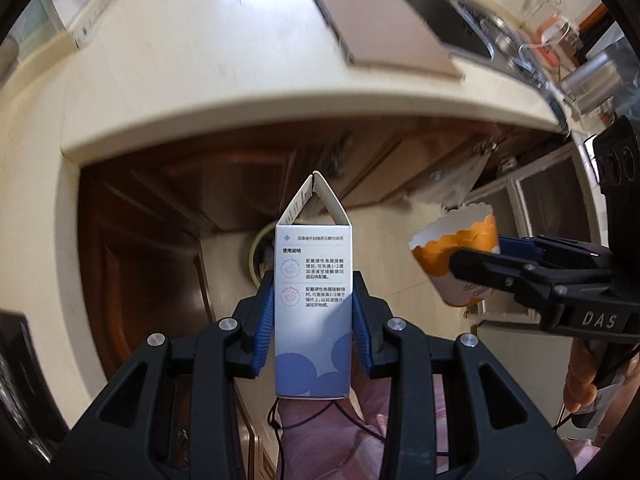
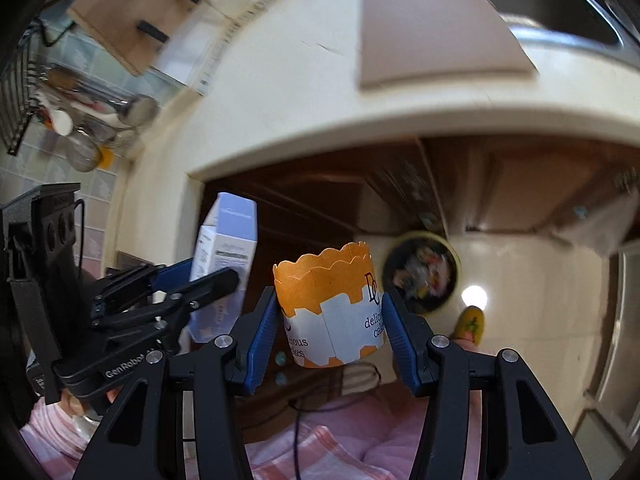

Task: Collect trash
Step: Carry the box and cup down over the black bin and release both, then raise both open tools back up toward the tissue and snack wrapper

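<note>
Two grippers: both loaded, both off the front edge of the cream countertop [image 1: 168, 80], over the floor.
Left gripper [image 1: 313, 312]: ribbed blue pads clamped on the flat sides of a carton [image 1: 313, 300]; tall white-and-blue cardboard box, printed text, top flaps open in a peak.
Right gripper [image 2: 331, 320]: blue pads pinching a paper cup [image 2: 332, 312]; orange-and-white baking cup, scalloped rim, wall slightly squashed.
Bin [image 2: 420, 272]: round, pale rim, dark inside with mixed litter, on glossy tile floor below the countertop, beyond the cup.
Countertop: smooth, rounded edge; flat pinkish board [image 1: 376, 20] lies on it.
Cabinets [image 1: 160, 216]: dark glossy wood under the countertop.
</note>
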The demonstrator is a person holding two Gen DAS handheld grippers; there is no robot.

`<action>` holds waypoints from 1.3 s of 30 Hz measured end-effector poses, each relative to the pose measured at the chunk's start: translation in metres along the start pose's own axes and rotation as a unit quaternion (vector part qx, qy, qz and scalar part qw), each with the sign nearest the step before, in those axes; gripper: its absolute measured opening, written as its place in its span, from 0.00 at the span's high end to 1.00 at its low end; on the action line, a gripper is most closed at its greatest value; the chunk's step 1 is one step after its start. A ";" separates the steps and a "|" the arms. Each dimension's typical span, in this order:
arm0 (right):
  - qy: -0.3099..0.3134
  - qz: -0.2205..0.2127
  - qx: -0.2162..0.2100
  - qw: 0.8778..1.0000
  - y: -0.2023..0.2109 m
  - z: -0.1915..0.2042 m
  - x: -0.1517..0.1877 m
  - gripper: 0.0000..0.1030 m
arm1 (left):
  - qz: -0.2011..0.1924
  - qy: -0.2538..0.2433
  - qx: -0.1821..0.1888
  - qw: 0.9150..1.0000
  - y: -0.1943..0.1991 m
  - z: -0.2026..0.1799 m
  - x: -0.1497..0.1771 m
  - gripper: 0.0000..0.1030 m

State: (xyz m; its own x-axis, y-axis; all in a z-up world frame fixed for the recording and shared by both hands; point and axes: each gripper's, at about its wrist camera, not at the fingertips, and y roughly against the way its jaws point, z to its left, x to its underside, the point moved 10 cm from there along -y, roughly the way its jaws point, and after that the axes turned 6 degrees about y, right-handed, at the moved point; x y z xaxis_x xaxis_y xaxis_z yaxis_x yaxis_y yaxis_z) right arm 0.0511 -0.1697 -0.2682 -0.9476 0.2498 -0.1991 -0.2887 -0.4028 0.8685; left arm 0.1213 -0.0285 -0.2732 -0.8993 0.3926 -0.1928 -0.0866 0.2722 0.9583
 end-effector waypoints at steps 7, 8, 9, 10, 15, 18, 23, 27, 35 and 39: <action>-0.047 0.025 0.010 0.999 -0.048 -0.052 0.057 0.49 | 0.034 0.034 -0.014 0.999 -0.065 0.009 0.040 0.70; -0.054 0.027 0.011 0.998 -0.057 -0.055 0.057 0.49 | 0.036 0.038 -0.017 0.999 -0.076 0.012 0.044 0.70; -0.064 0.031 0.011 0.997 -0.069 -0.065 0.066 0.49 | 0.036 0.040 -0.020 0.998 -0.083 0.013 0.045 0.70; -0.069 0.034 0.012 0.997 -0.079 -0.072 0.070 0.49 | 0.035 0.044 -0.027 0.998 -0.095 0.016 0.049 0.70; -0.084 0.046 0.030 0.995 -0.136 -0.101 0.075 0.49 | 0.036 0.059 -0.061 0.996 -0.154 0.027 0.057 0.70; -0.106 0.058 0.028 0.992 -0.174 -0.120 0.078 0.48 | 0.044 0.079 -0.067 0.994 -0.194 0.034 0.061 0.70; -0.120 0.092 0.031 0.988 -0.239 -0.153 0.086 0.48 | 0.057 0.102 -0.073 0.990 -0.257 0.043 0.061 0.70; -0.130 0.111 0.032 0.985 -0.284 -0.171 0.087 0.47 | 0.067 0.112 -0.073 0.989 -0.294 0.048 0.054 0.70; -0.149 0.138 0.018 0.979 -0.333 -0.183 0.063 0.39 | 0.098 0.125 -0.088 0.983 -0.346 0.069 0.048 0.47; -0.147 0.135 0.027 0.980 -0.340 -0.187 0.058 0.31 | 0.104 0.136 -0.093 0.981 -0.352 0.079 0.048 0.44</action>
State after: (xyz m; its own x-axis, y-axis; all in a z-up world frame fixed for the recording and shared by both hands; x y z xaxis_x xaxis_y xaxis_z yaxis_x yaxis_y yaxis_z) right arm 0.0686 -0.1824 -0.6601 -0.9055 0.3874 0.1732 -0.0184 -0.4437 0.8960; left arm 0.1429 -0.0355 -0.6360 -0.9848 0.1663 0.0497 0.0566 0.0370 0.9977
